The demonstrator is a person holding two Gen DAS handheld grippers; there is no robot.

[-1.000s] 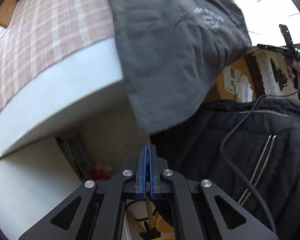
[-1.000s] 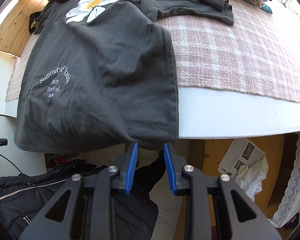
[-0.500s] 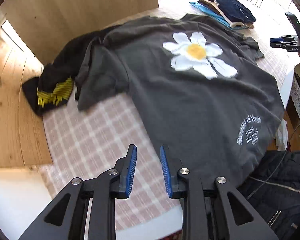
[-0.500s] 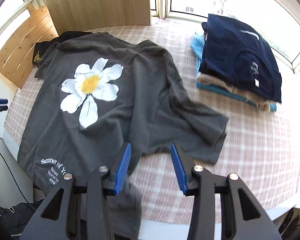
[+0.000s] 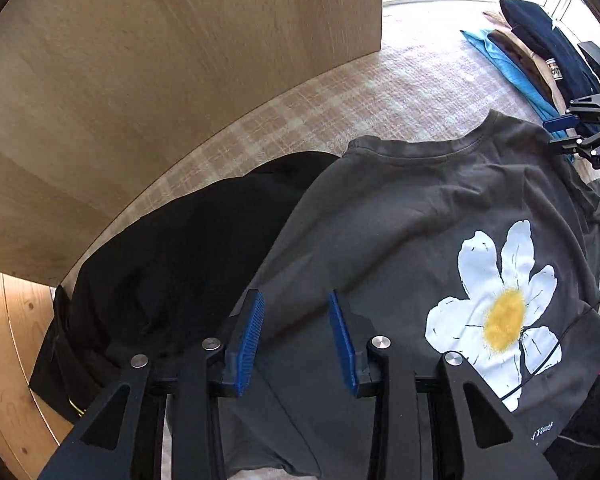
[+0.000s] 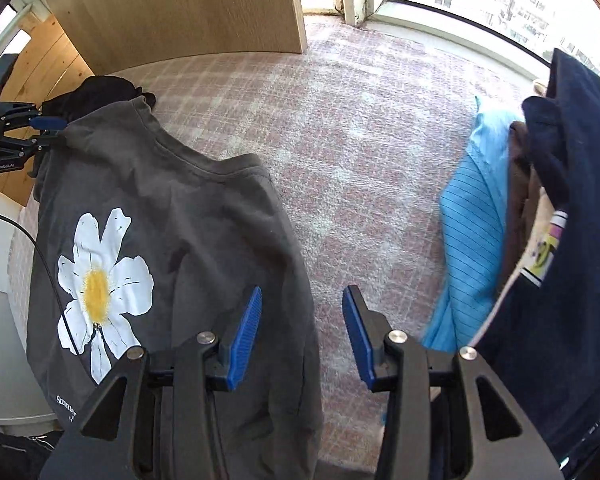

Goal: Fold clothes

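Daisy-print grey T-shirt (image 5: pixel 400 240) lies spread, print up, on the pink checked cloth (image 6: pixel 360 152). Left gripper (image 5: pixel 296 336) is spread wide and empty above the shirt's shoulder edge — black garment (image 5: pixel 172 260) at 10 o'clock. Right gripper (image 6: pixel 302 332) gapes too, holding nothing; the shirt's other edge runs under its left finger (image 6: pixel 244 332), with the folded clothes stack (image 6: pixel 520 220) at 2 o'clock

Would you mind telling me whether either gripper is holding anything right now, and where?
Nothing is held: the left gripper and right gripper are both open above the grey daisy T-shirt.
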